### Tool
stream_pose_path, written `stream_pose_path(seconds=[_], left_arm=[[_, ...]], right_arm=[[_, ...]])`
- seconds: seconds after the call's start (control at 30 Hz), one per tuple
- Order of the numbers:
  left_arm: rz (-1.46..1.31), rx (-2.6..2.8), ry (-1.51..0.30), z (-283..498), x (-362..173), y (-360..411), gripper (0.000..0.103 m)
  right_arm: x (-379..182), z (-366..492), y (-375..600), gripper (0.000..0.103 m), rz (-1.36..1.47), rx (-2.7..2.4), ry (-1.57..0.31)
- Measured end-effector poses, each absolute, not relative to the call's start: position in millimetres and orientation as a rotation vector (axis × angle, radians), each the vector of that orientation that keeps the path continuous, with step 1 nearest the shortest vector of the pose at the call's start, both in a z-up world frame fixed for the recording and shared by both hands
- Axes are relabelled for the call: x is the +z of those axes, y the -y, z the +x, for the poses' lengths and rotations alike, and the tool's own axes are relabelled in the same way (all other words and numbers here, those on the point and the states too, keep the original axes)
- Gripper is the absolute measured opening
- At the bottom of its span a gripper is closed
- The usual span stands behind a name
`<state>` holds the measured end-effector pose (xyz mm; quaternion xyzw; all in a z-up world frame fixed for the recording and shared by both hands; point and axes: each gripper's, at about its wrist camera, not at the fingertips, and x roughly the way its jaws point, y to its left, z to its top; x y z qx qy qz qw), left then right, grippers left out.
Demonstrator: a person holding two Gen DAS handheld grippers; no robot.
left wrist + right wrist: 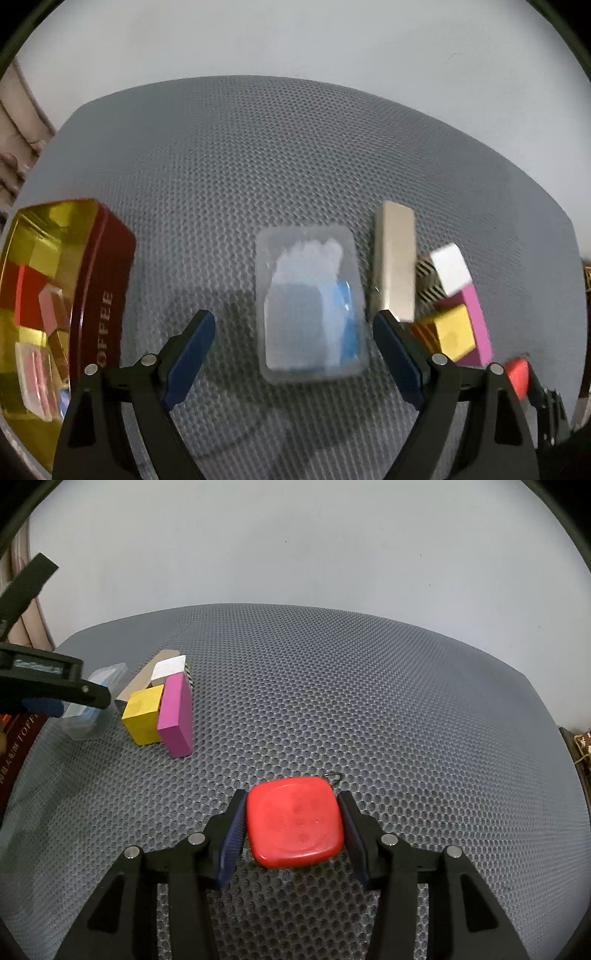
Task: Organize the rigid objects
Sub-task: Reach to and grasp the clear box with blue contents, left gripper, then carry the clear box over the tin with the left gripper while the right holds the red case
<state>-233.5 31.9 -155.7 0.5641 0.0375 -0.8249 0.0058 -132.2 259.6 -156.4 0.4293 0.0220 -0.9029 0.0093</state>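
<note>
Red rounded-square case (294,823) lies flat on the grey mesh surface (369,701), between the fingers of the right tool (291,830). Its blue pads stand just beside the case's two sides, with a thin gap showing on the right; whether the left pad touches I cannot tell. A small metal ring (333,776) sticks out at the case's far corner.

Well apart to the left sits a cluster: a pink block (177,716) touching a yellow block (143,716), a white block (168,670) behind them, and a beige bar (393,262) alongside. Just beside that bar lies a clear plastic box (312,302) with blue and white contents. The left tool (295,328) hangs over this box, fingers spread wide on either side, not touching it.

Farther left stands an open dark red tin (99,295) with gold lining, holding several small items.
</note>
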Motion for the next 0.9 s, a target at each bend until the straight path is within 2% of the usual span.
stream_pose_path(seconds=[0.2, 0.37, 0.43, 0.9], left_arm=[[1.739, -2.581, -0.089, -245.9, -161.2, -37.0, 0.083], [1.744, -2.571, -0.112, -244.6, -170.0, -34.8, 0.067], [1.700, -2.583, -0.076, -239.7, -168.8, -35.8, 0.054], [1.669, -2.595, -0.072, -217.1, -147.8, -31.4, 0.054]], right_arm=[[-155.6, -129.9, -268.4, 0.050, 1.341, -2.819, -0.067], [-155.3, -130.1, -273.9, 0.050, 1.341, -2.820, -0.067], [-155.1, -131.5, -274.0, 0.050, 1.341, -2.820, -0.067], [-153.2, -129.6, -282.7, 0.051, 1.342, -2.821, -0.069]])
